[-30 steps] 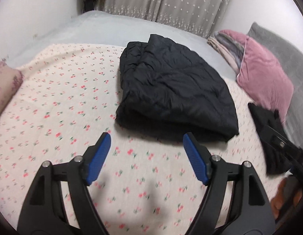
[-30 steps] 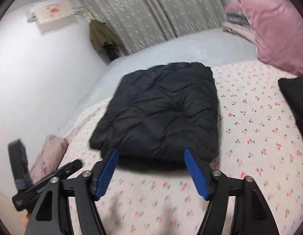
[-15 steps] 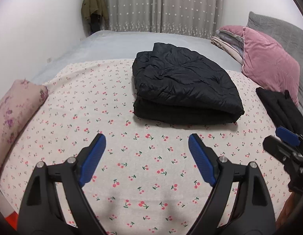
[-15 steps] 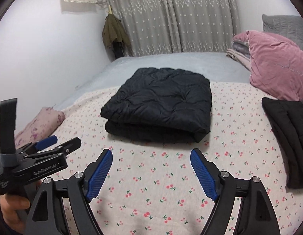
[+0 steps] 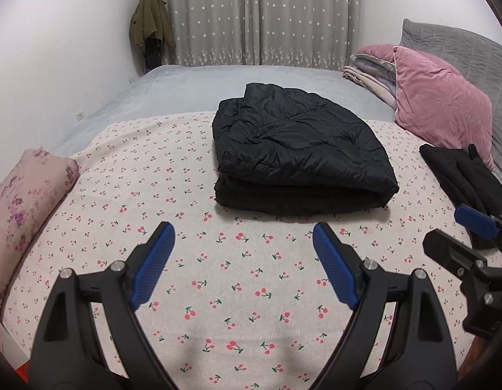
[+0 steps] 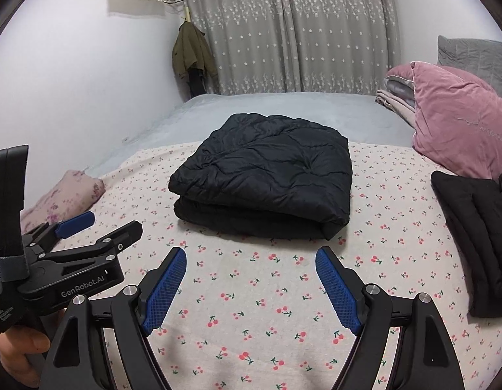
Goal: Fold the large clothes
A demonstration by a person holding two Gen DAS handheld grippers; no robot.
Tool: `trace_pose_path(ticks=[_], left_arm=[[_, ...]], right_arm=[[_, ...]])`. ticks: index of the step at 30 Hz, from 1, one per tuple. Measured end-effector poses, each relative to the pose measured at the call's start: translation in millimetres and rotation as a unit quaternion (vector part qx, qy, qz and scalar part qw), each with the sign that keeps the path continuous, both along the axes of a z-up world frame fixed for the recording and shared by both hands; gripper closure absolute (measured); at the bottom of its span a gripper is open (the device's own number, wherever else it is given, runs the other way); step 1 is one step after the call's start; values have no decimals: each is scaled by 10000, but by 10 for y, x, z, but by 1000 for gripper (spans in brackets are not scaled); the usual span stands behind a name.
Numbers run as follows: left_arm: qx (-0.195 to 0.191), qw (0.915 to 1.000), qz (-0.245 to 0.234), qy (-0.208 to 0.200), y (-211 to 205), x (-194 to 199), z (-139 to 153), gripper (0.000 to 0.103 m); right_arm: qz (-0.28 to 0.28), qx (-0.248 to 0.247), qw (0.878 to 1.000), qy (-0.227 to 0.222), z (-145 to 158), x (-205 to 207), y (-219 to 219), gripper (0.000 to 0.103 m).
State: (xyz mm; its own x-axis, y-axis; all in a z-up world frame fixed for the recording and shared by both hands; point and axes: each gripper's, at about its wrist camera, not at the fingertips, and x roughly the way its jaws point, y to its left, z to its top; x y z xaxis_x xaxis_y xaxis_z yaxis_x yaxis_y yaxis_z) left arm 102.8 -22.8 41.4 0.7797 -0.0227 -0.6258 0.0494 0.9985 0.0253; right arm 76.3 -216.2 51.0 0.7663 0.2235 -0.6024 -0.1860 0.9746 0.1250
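Observation:
A black quilted jacket (image 5: 296, 149) lies folded in a thick rectangle on the cherry-print sheet (image 5: 238, 260); it also shows in the right wrist view (image 6: 267, 175). My left gripper (image 5: 242, 243) is open and empty, held short of the jacket's near edge. My right gripper (image 6: 251, 269) is open and empty, also short of the jacket. Each gripper shows in the other's view, the right one (image 5: 458, 243) at the right edge, the left one (image 6: 98, 230) at the left.
A second folded black garment (image 6: 471, 234) lies at the right of the sheet. A pink pillow (image 5: 442, 104) and folded blankets (image 5: 371, 68) are beyond it. A floral pillow (image 5: 20, 201) lies at the left. A green coat (image 5: 150, 22) hangs by the curtain.
Both grippers have pulled back and risen from the folded jacket, which now lies farther off. Both stay open and empty.

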Motion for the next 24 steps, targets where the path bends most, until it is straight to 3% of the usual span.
trace_pose_path(ticks=[5,9,18,24], left_arm=[[65,10000,19,-35,-15,4,-8,15],[48,10000,14,-51,-17,-2,-1,8],[36,9999,108,-41,5,16,-10,5],[25,9999,122,-94,-6,15,-14,5]], right_arm=[[-66,2,10000,61,-24,11,26,20],[-97,-61,9999,63,-42,5,70,20],[-266,-617,9977,-38,-86,-37,267,19],[-345,-578,9977,-1,-113,-38,280,18]])
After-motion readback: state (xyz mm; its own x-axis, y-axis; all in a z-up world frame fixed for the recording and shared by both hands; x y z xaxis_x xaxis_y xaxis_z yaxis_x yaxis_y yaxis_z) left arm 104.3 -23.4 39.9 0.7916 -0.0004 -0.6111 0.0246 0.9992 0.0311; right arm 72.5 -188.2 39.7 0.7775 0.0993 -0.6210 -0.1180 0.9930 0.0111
